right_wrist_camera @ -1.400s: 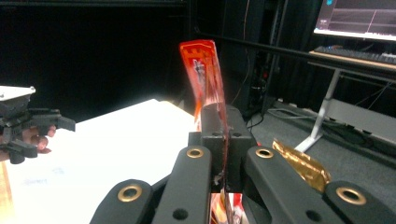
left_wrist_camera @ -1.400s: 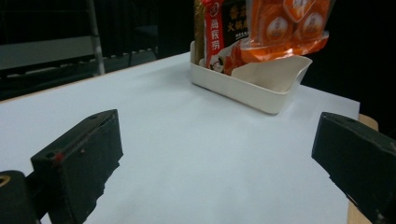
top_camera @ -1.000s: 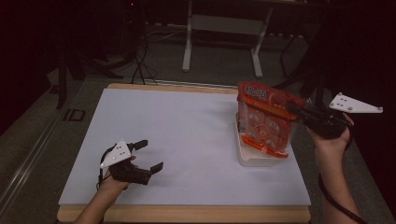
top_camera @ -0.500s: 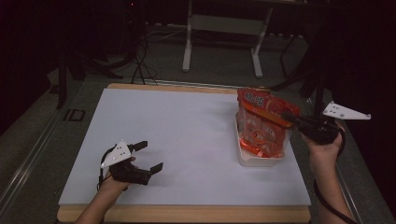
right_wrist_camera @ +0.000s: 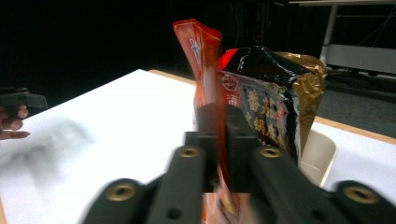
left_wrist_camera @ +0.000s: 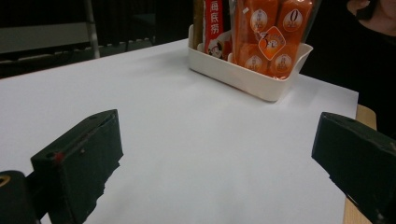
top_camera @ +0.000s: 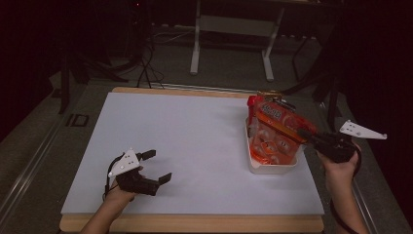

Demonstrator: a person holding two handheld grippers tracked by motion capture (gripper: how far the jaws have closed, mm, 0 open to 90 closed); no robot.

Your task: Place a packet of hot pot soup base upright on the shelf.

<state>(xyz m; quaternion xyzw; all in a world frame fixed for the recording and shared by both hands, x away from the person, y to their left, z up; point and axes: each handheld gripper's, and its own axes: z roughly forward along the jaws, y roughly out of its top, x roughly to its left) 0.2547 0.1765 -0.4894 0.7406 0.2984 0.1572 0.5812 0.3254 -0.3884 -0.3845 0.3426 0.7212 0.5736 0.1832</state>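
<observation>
An orange snack bag [top_camera: 275,131] stands tilted in a white bin [top_camera: 272,168] at the right of the white table. My right gripper [top_camera: 304,132] reaches in from the right and pinches the bag's near edge. In the right gripper view the thin orange bag [right_wrist_camera: 201,51] runs between the two jaws of my right gripper [right_wrist_camera: 219,126], which have just been opening slightly but still touch it. My left gripper [top_camera: 159,165] rests open near the front left of the table, nothing between its fingers [left_wrist_camera: 79,158].
A dark and gold packet [right_wrist_camera: 266,93] and a red packet [left_wrist_camera: 215,23] stand in the same bin [left_wrist_camera: 243,77]. The white mat [top_camera: 185,136] spreads between the two hands. Table legs and cables lie on the dark floor beyond the far edge.
My right hand has come down and slightly toward me, lowering the orange bag deeper into the white bin. The left gripper has stayed where it was.
</observation>
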